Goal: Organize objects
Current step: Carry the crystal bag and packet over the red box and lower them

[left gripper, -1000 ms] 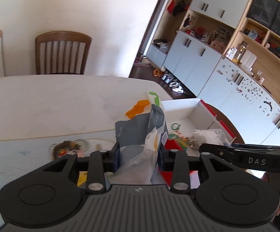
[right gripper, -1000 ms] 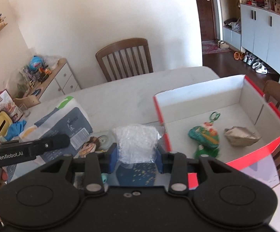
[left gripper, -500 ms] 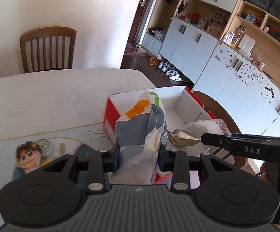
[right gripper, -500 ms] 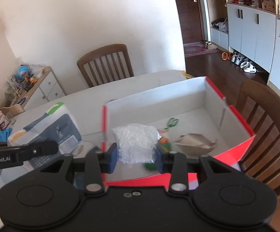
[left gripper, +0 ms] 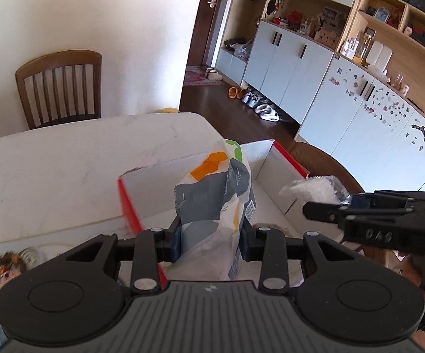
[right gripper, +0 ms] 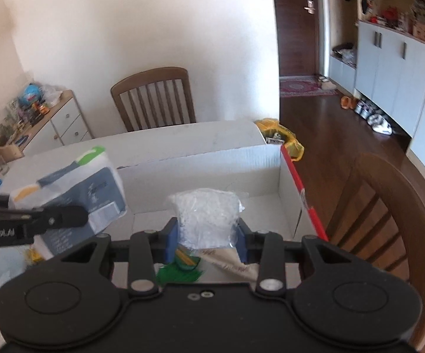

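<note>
My left gripper point(left gripper: 211, 236) is shut on a grey, white and orange plastic pack point(left gripper: 215, 197) and holds it over the near left part of the red-and-white cardboard box point(left gripper: 130, 203). The pack also shows in the right wrist view point(right gripper: 74, 194). My right gripper point(right gripper: 208, 235) is shut on a clear crinkled plastic bag point(right gripper: 206, 214) and holds it above the inside of the box point(right gripper: 289, 164). The bag also shows in the left wrist view point(left gripper: 315, 188). Under it in the box lie a green item point(right gripper: 180, 273) and a beige wrapper point(right gripper: 233, 263).
The box stands on a white table point(left gripper: 50, 164). A small doll figure point(left gripper: 5, 267) lies on the table at the left. One wooden chair point(right gripper: 153, 100) stands behind the table and another point(right gripper: 388, 206) right of the box. A yellow bag point(right gripper: 283, 138) sits past the table's far corner.
Both grippers have moved right with their loads, from over the table to over the box. The right gripper now sits deeper over the box's inside.
</note>
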A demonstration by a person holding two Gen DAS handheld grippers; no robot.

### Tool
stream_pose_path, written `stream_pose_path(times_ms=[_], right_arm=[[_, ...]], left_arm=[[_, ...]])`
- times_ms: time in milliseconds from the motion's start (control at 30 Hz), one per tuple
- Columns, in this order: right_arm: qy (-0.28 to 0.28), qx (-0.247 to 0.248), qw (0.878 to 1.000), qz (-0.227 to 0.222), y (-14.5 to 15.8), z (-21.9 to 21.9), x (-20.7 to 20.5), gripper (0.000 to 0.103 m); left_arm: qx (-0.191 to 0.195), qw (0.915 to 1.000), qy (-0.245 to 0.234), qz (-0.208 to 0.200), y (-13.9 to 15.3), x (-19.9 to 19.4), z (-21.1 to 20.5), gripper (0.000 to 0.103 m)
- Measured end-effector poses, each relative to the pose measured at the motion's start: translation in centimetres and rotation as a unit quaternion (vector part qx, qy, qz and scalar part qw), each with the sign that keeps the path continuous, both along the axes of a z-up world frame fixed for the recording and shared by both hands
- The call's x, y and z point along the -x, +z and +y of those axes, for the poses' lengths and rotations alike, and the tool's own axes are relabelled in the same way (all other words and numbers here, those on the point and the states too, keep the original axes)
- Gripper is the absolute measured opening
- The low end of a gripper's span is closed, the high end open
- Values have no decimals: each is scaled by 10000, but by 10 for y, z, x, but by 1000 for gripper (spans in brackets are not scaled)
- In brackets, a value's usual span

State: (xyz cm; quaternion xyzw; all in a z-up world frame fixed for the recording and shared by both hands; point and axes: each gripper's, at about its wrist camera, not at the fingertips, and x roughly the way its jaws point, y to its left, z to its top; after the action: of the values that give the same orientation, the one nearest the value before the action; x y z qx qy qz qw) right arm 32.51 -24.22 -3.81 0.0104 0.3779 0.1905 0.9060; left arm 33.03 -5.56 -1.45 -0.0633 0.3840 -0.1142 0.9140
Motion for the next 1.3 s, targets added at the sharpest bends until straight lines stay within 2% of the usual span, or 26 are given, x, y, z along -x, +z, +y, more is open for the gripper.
stream_pose_path(times_ms=[200, 433, 567, 733, 933, 1100, 1167, 1300], right_arm=[[212, 364, 9991, 8, -12, 2, -23, 37], [506, 672, 9962, 203, -39, 9, -43, 37], [589, 752, 9947, 378, -55, 13, -54, 37], [648, 841, 9930, 517, -71, 15, -61, 37], [683, 931, 9914, 608, -81, 19, -70, 37], [766, 1063, 9885, 754, -89, 25, -72, 38], [806, 1103, 9876, 777, -91, 26, -72, 38], [802, 1065, 9879, 798, -91, 27, -71, 40]], left_arm=[[-230, 9997, 46, 55, -11, -34, -21, 36], [-411, 9981, -7, 459, -45, -69, -41, 36], [-343, 9967, 26, 731, -63, -84, -43, 36], [-582, 9943, -125, 888, -77, -95, -53, 36], [-572, 9909, -163, 1204, -93, -102, -54, 37], [-465, 9901, -177, 1312, -99, -104, -53, 39], [-460, 9901, -160, 1318, -99, -103, -52, 41], [-414, 9904, -145, 1314, -98, -101, -51, 50]])
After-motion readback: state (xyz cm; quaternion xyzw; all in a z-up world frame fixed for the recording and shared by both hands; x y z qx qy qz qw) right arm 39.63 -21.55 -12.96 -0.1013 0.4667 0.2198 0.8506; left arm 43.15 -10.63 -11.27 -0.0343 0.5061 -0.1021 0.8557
